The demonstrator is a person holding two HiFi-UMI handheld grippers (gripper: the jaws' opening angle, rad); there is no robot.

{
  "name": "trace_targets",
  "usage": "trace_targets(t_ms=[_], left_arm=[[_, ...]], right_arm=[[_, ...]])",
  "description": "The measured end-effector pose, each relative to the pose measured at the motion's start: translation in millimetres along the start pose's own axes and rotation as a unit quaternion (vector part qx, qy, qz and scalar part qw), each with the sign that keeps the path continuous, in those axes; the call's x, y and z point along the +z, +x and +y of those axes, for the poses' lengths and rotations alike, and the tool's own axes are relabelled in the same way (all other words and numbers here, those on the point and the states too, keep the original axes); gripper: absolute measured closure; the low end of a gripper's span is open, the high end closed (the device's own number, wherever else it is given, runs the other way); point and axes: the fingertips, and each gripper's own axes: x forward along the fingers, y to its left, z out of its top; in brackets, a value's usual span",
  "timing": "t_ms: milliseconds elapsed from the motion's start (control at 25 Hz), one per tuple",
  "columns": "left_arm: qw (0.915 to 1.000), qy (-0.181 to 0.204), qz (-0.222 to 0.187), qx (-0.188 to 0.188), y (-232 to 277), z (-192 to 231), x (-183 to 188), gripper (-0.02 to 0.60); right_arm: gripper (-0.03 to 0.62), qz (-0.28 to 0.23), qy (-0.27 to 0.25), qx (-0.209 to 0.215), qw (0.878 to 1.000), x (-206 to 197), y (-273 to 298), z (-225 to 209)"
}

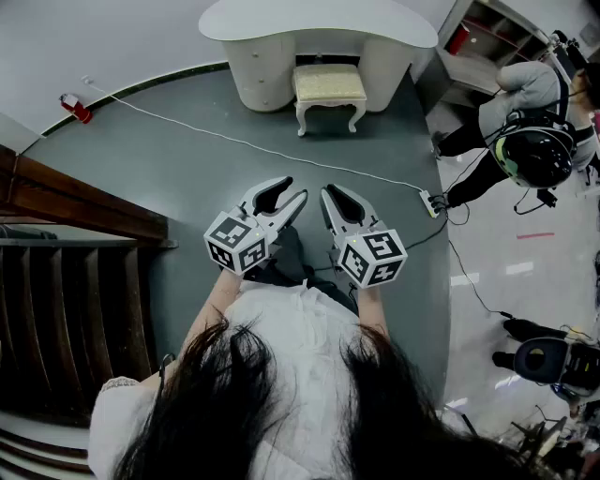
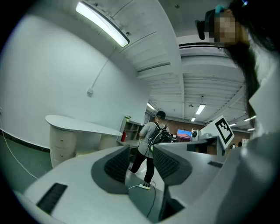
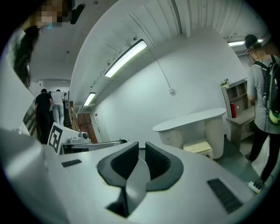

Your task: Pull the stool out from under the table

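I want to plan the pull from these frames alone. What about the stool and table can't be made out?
- Stool back legs: head view, hidden under the table top.
- Stool feet: right gripper view, behind the right gripper body.
- Stool: left gripper view, all but a pale sliver behind the left gripper body.
- Table drawers: head view, handles too small.

The person holds the left gripper [image 1: 291, 191] and the right gripper [image 1: 329, 193] side by side before the torso, both roughly level and pointing far. Left jaws stand slightly apart with nothing between them. Right jaws are closed together, empty. The left forearm [image 1: 208, 314] and right forearm [image 1: 372, 314] reach forward.
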Motion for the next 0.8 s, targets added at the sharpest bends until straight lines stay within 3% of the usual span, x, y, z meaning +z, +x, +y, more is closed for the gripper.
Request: trace_targets(t_ms=[600, 800], left_arm=[[0.9998, -0.008, 0.018, 0.009, 20.6, 42.7, -5.9, 0.407], [0.9991, -0.014, 0.021, 0.034, 25.0, 75.7, -2.3, 0.425]], right_arm=[[0.531, -0.001, 0.025, -0.009, 1.0, 5.1, 38.1, -31.9], [0.531, 0.014, 0.035, -0.007, 0.999, 6.8, 66.8, -44.8]])
